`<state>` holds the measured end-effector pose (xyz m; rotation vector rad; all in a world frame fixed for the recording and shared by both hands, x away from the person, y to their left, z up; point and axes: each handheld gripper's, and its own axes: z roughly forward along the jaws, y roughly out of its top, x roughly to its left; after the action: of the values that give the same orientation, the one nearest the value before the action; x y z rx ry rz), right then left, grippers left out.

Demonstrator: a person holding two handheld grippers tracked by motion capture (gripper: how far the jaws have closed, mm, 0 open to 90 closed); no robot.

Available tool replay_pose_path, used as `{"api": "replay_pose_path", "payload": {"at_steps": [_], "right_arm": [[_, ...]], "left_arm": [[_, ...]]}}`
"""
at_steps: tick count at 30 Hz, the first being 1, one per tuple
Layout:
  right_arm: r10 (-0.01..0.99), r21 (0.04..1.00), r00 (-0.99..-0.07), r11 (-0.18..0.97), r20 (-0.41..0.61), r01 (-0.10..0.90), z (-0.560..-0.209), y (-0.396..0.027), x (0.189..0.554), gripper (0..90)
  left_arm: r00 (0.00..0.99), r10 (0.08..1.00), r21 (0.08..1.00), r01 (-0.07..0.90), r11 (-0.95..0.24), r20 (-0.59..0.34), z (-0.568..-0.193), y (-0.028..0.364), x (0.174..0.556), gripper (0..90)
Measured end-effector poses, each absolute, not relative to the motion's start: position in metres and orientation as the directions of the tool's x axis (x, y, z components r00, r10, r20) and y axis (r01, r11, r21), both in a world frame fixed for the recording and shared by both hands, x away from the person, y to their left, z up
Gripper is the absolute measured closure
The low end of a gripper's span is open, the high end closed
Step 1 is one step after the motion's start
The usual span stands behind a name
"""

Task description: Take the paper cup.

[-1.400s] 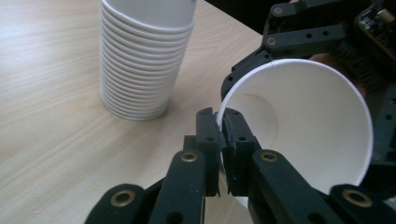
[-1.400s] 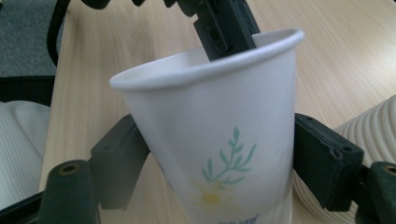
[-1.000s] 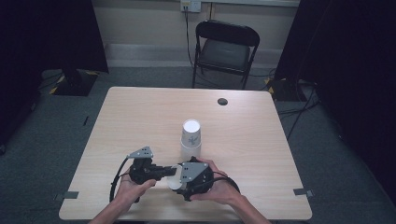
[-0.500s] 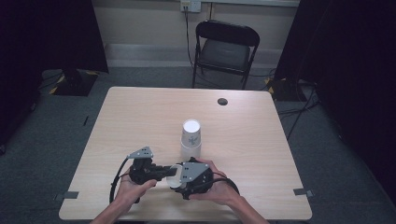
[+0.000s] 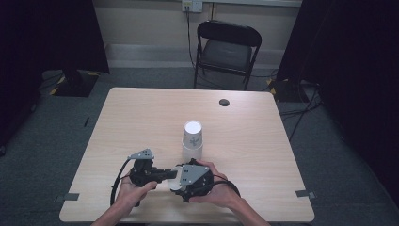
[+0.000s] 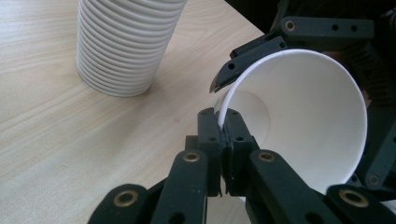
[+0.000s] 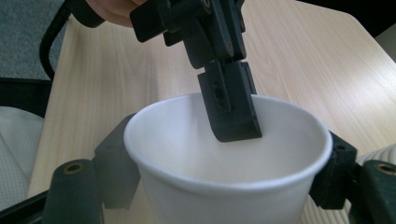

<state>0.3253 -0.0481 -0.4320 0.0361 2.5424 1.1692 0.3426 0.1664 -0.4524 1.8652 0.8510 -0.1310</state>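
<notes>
A white paper cup point(image 5: 175, 183) lies on its side between my two grippers, just above the table's front edge. My left gripper point(image 6: 224, 135) is shut on the cup's rim point(image 6: 223, 105), one pad inside and one outside. My right gripper point(image 7: 229, 168) has its jaws on the two sides of the cup wall point(image 7: 210, 200). They have just been opening a little, with the cup still between them. In the right gripper view, the left gripper's finger point(image 7: 231, 107) reaches into the cup's mouth. In the high view, my left gripper point(image 5: 168, 174) points right towards my right gripper point(image 5: 181, 181).
A stack of upturned white paper cups point(image 5: 193, 139) stands mid-table just behind the grippers, and also shows as the stack point(image 6: 123, 42) in the left gripper view. A small black disc point(image 5: 224, 102) lies near the table's far edge. A folding chair point(image 5: 227, 47) stands beyond the table point(image 5: 263, 155).
</notes>
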Motion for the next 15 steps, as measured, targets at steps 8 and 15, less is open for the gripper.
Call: {"api": "replay_pose_path", "payload": {"at_steps": [8,15], "right_arm": [[0.159,0.738,-0.942,0.664,-0.297,-0.121,-0.4325,-0.0479,0.3245,27.6],[0.173,0.752,-0.944,0.651,-0.279,-0.103,-0.4322,-0.0498,0.3258,28.9]], "left_arm": [[0.733,0.500,0.759,0.618,-0.206,-0.461,-0.4525,0.1673,0.3430,87.3],[0.739,0.516,0.768,0.602,-0.218,-0.433,-0.4511,0.1671,0.3419,84.5]]}}
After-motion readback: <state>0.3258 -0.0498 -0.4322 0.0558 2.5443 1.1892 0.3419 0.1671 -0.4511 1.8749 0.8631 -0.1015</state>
